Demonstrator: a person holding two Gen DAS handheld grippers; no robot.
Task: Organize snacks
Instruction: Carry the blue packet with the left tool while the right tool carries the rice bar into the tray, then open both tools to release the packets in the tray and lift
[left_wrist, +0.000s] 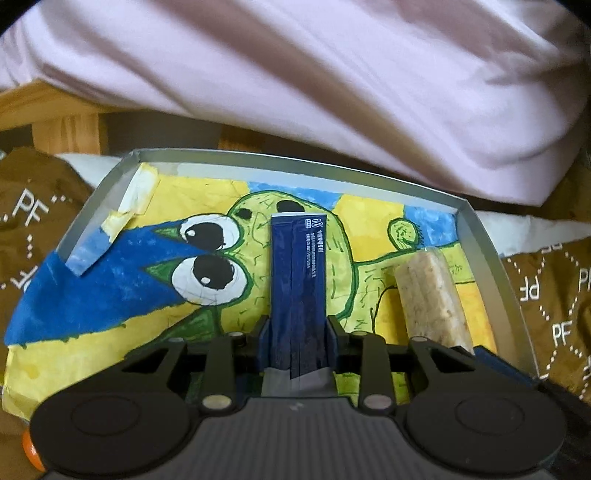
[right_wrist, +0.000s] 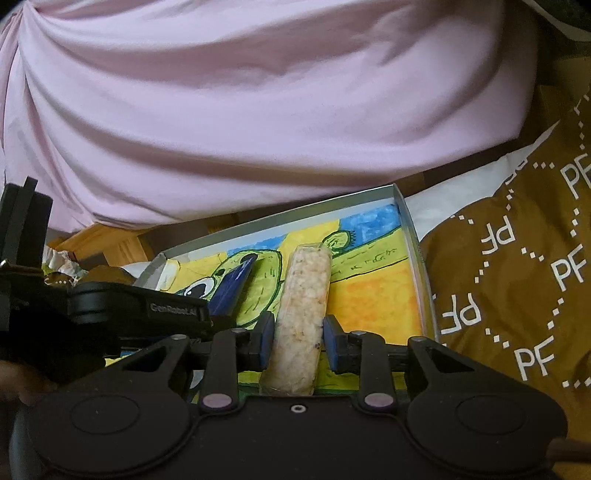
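A shallow grey box (left_wrist: 295, 157) lined with a yellow, blue and green cartoon drawing lies in front of me. My left gripper (left_wrist: 297, 325) is shut on a long dark blue snack packet (left_wrist: 298, 266) that reaches out over the drawing. Right of it in the box is a pale rice bar (left_wrist: 432, 291) in clear wrap. In the right wrist view this rice bar (right_wrist: 306, 291) runs between the pads of my right gripper (right_wrist: 297, 325), which press on its sides; its far end is low over the box floor. The blue packet (right_wrist: 234, 284) shows to its left.
A person in a pink shirt (left_wrist: 332, 92) sits close behind the box. Brown cloth printed with white "PF" letters (right_wrist: 517, 277) surrounds the box rim (right_wrist: 413, 240). A wooden frame (left_wrist: 55, 107) stands at the far left. The left tool's black housing (right_wrist: 147, 310) crowds the right view.
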